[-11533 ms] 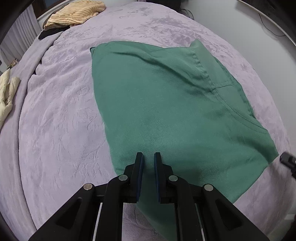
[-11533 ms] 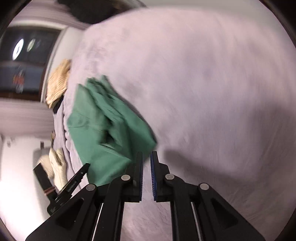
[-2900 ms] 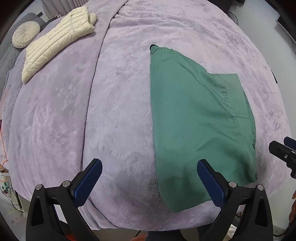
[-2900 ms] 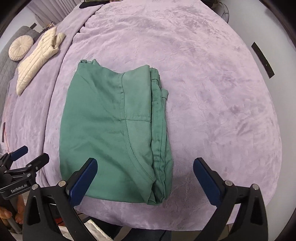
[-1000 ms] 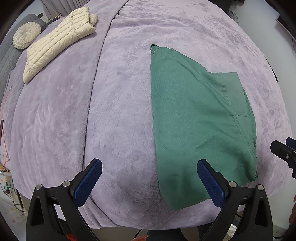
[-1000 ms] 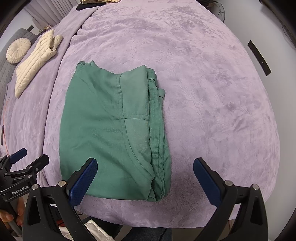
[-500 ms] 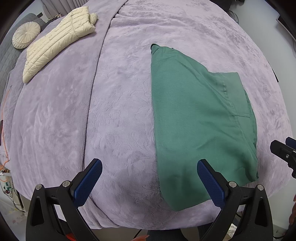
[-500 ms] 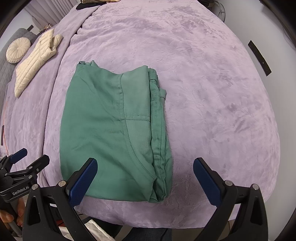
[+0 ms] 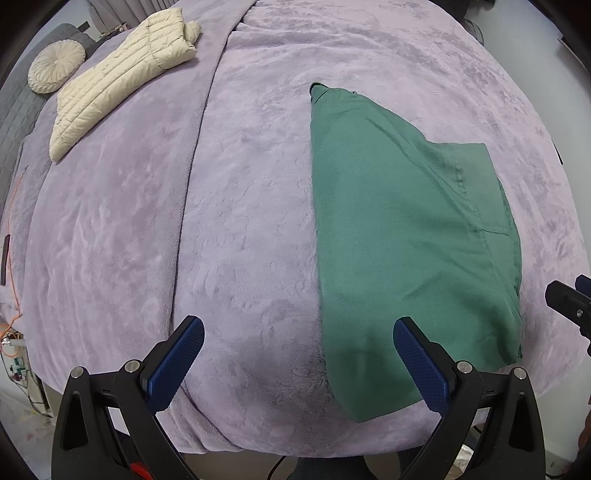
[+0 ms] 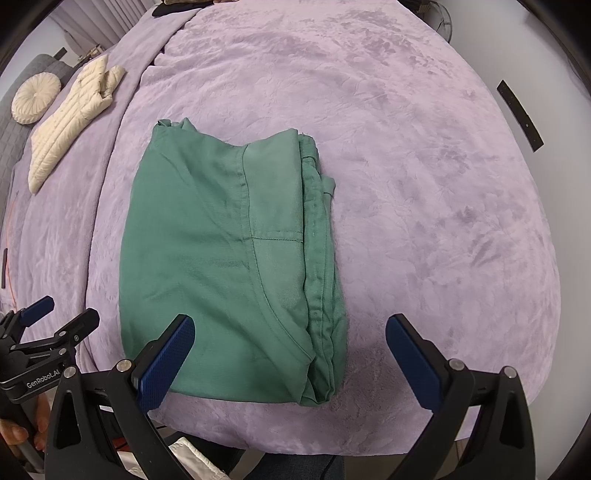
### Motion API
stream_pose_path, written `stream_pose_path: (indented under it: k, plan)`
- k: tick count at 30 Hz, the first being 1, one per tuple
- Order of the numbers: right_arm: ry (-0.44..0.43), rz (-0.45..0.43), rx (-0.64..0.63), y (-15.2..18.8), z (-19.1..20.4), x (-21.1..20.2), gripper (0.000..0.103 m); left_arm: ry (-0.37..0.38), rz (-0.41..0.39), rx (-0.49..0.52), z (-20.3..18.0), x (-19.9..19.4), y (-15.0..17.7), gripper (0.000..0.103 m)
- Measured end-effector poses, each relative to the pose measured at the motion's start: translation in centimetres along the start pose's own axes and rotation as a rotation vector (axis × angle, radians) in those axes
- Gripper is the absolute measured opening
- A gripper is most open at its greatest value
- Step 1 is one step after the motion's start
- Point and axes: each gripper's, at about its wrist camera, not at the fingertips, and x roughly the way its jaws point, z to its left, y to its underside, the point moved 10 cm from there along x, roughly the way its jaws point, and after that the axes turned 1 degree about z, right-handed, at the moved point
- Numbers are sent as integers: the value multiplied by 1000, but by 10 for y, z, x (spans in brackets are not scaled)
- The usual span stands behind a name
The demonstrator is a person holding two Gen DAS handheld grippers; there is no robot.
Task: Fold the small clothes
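Note:
A folded green garment (image 9: 402, 236) lies flat on the purple bed cover (image 9: 240, 206), near the front edge. It also shows in the right wrist view (image 10: 229, 258), with stacked folded layers along its right side. My left gripper (image 9: 295, 354) is open and empty, held above the front edge just left of the garment. My right gripper (image 10: 290, 354) is open and empty, held above the garment's near end. The left gripper also appears in the right wrist view (image 10: 48, 325) at the lower left.
A cream quilted jacket (image 9: 118, 77) and a round cream cushion (image 9: 55, 70) lie at the far left of the bed. Dark clothes (image 10: 177, 5) sit at the far end. The bed's front edge drops off just below both grippers.
Since 11.5 s ago both grippers have opened and pulled back from the garment, which now lies folded. Over the last second almost nothing has moved.

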Motion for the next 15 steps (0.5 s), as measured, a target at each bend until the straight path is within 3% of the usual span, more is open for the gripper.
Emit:
stream_pose_path:
  k: [15]
  plan:
    - [-5, 19, -5, -1, 2, 6, 103, 14, -22, 1, -5, -4, -4, 103]
